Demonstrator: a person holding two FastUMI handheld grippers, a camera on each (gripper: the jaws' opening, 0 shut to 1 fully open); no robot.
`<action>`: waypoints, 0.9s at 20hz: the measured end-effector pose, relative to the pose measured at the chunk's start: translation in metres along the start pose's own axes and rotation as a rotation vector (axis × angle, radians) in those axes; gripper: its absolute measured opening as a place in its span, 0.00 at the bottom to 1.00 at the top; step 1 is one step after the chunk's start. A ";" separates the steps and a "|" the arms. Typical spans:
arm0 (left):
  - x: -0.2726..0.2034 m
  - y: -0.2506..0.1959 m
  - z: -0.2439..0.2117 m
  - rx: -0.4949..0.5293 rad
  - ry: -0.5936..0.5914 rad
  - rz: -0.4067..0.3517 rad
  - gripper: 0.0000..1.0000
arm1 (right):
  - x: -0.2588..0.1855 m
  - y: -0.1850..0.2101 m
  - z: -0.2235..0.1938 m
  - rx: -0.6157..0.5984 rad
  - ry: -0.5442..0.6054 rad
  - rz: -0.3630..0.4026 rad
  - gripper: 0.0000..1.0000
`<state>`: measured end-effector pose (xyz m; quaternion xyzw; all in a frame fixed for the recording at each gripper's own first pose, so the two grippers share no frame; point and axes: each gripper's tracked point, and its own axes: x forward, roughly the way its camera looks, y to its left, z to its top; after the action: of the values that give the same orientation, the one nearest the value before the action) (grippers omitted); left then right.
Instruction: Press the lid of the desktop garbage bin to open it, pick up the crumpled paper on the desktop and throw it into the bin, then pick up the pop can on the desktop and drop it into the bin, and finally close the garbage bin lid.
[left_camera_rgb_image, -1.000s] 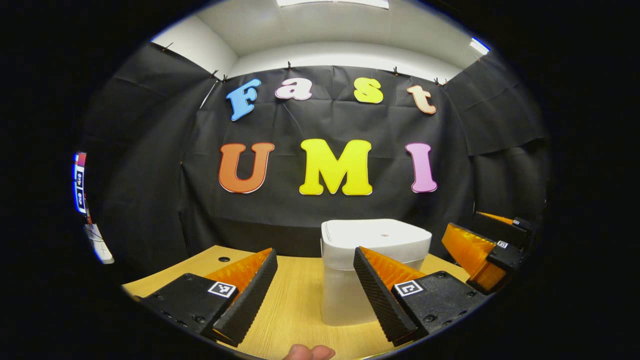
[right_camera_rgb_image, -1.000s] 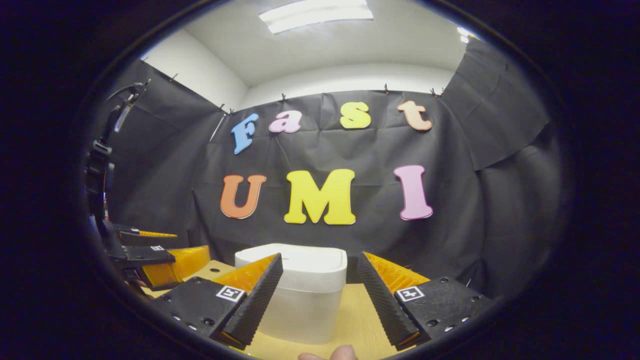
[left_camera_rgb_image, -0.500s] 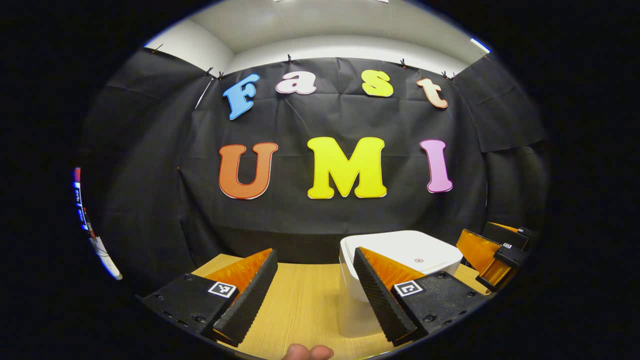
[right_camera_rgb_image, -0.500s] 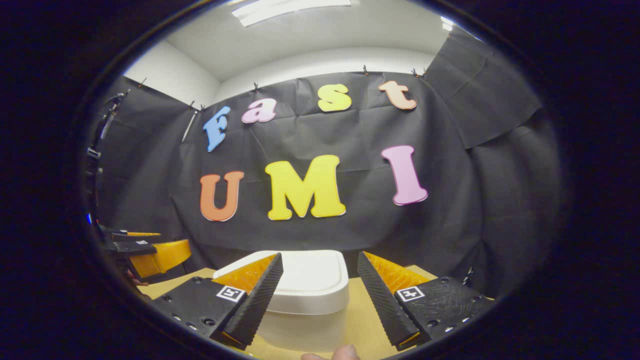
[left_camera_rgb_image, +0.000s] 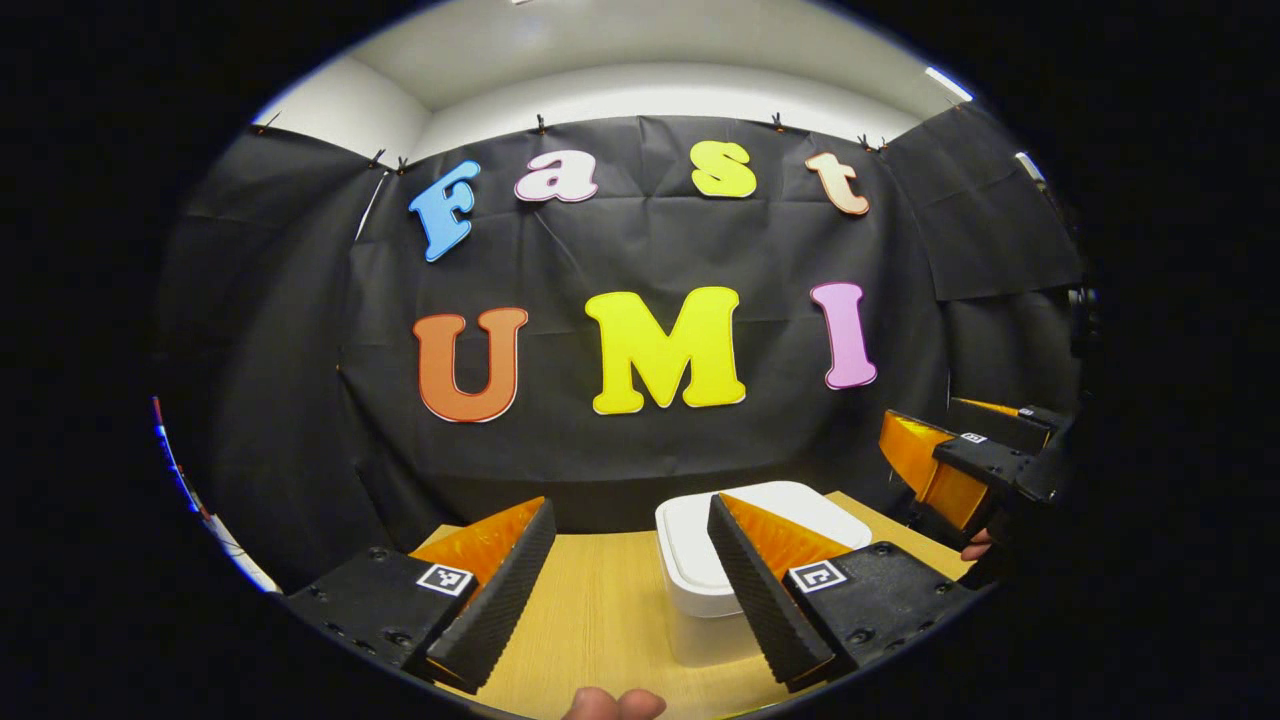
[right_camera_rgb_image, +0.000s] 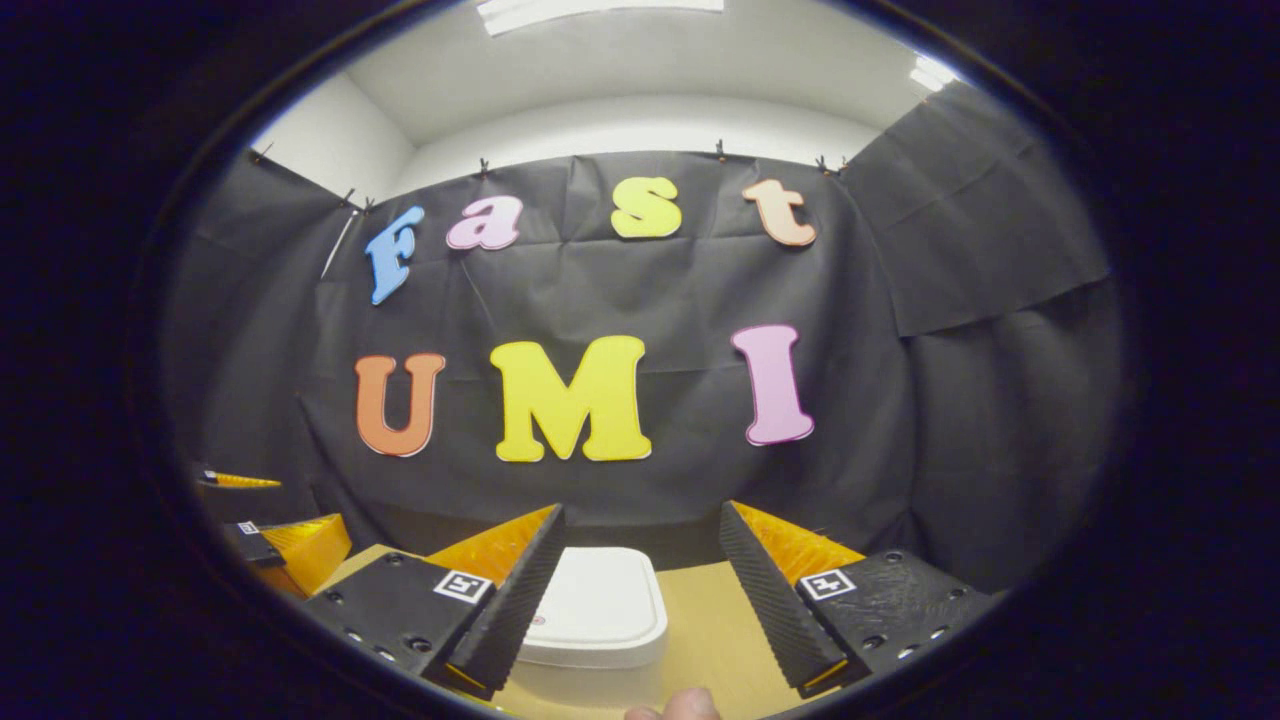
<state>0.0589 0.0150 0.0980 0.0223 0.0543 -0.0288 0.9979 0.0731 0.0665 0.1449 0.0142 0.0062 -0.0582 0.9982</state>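
Both claws stand open with nothing between their fingers. At the bottom of the left gripper view, the left claw (left_camera_rgb_image: 630, 590) hangs above the wooden worktop (left_camera_rgb_image: 600, 610), and the white garbage bin (left_camera_rgb_image: 690, 575) sits at lower centre-right, partly behind that claw's right-hand finger, its lid (left_camera_rgb_image: 800, 505) closed flat. At the right edge of the same view the right claw (left_camera_rgb_image: 960, 455) shows farther off, raised, with a bit of the hand that holds it just below.

At the bottom of the right gripper view, the right claw (right_camera_rgb_image: 635, 600) frames the bin (right_camera_rgb_image: 600, 625) from above; the closed lid lies at lower centre, nearer the left-hand finger. The left claw (right_camera_rgb_image: 270, 530) appears at the lower left edge of this view. A fingertip (right_camera_rgb_image: 690, 705) of the holding hand peeks in at the bottom edge.
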 end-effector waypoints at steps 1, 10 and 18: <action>-0.002 0.002 0.000 -0.009 0.003 -0.005 0.99 | -0.002 0.002 0.003 -0.016 -0.003 -0.001 0.95; -0.001 0.030 0.012 -0.020 -0.022 0.015 0.98 | -0.004 0.035 0.017 -0.034 0.003 0.029 0.96; -0.008 0.036 0.014 -0.010 -0.017 0.021 0.99 | -0.022 0.051 0.033 -0.055 -0.049 0.063 0.96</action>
<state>0.0543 0.0507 0.1142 0.0175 0.0457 -0.0183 0.9986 0.0578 0.1185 0.1791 -0.0143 -0.0169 -0.0268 0.9994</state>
